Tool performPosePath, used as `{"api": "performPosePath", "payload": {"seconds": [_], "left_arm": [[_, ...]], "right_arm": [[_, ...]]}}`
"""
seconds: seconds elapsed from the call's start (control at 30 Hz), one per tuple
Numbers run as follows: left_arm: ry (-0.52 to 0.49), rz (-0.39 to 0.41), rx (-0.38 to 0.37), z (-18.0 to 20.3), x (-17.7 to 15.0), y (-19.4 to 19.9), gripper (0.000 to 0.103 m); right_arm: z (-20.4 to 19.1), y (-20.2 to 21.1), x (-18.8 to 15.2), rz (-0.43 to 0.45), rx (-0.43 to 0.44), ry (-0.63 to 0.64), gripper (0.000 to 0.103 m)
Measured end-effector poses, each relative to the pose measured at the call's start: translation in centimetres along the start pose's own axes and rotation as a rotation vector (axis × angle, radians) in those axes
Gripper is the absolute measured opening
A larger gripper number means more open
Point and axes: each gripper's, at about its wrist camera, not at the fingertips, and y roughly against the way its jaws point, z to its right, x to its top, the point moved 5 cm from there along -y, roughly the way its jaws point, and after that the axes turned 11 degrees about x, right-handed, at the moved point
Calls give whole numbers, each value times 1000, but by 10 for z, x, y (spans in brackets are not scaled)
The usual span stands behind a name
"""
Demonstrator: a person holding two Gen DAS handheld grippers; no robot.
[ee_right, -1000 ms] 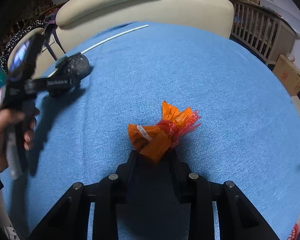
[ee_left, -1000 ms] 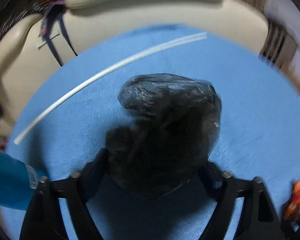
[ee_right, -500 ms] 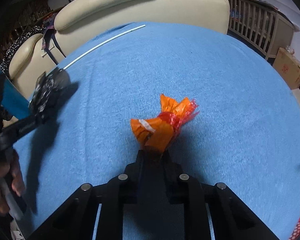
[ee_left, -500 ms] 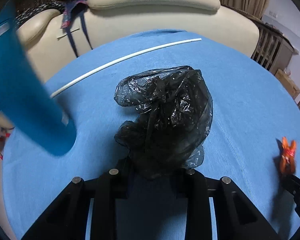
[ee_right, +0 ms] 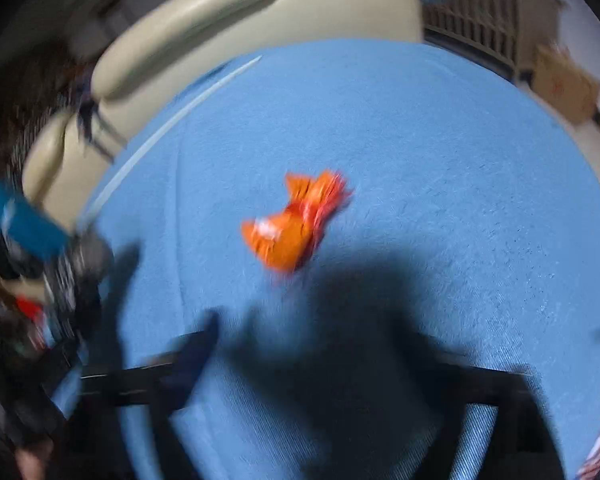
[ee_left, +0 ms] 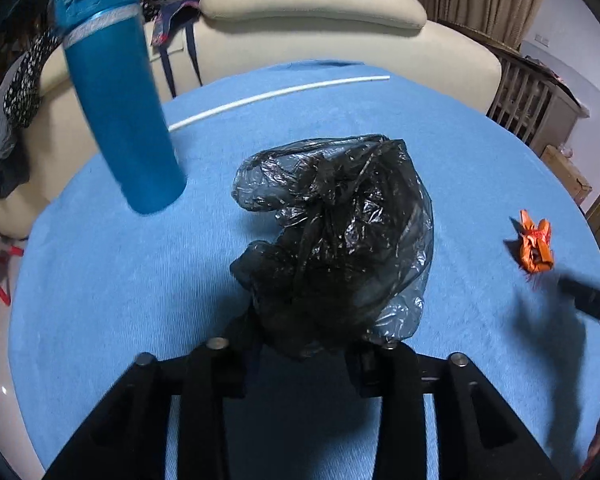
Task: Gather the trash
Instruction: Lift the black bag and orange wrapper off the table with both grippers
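Observation:
My left gripper (ee_left: 300,344) is shut on a crumpled black plastic bag (ee_left: 340,236) and holds it above the blue tablecloth (ee_left: 120,280). A small orange wrapper (ee_right: 296,224) lies on the cloth ahead of my right gripper (ee_right: 320,344). That view is badly blurred, and the fingers look spread wide apart with the wrapper free of them. The orange wrapper also shows at the right in the left wrist view (ee_left: 534,242), with the right gripper's dark tip just below it.
A tall blue cylinder (ee_left: 116,92) stands at the table's left edge, blurred in the right wrist view (ee_right: 20,220). A thin white rod (ee_left: 276,96) lies across the far side. A cream sofa (ee_left: 312,12) with draped clothes sits behind the table.
My right gripper has let go of the orange wrapper and pulled back, its fingers opening. My left gripper has drawn back with the black bag, bringing the blue cylinder fully into view.

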Motion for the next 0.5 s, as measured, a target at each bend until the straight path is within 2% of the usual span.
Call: {"api": "performPosePath", "payload": {"seconds": [0.1, 0.13, 0.27, 0.3, 0.33, 0.4, 0.5], "left_arm": [[-3, -5, -2, -2, -9, 3, 59], [-6, -2, -3, -2, -10, 5, 69], [-14, 47, 4, -8, -7, 16, 78], [-13, 56, 5, -8, -3, 17, 80], [-15, 70, 6, -7, 3, 17, 83], [-25, 81, 15, -1, 11, 15, 83], [-44, 73, 9, 6, 18, 10, 83]], "right_arm": [[2, -5, 20, 20, 9, -51, 98], [2, -12, 27, 8, 0, -61, 97], [-4, -37, 44, -14, -65, -44, 97], [-5, -41, 45, -16, -75, -37, 94], [-7, -45, 46, -19, -78, -29, 75], [-13, -50, 46, -24, -139, 23, 52], [-17, -54, 46, -41, -149, 64, 49]]}}
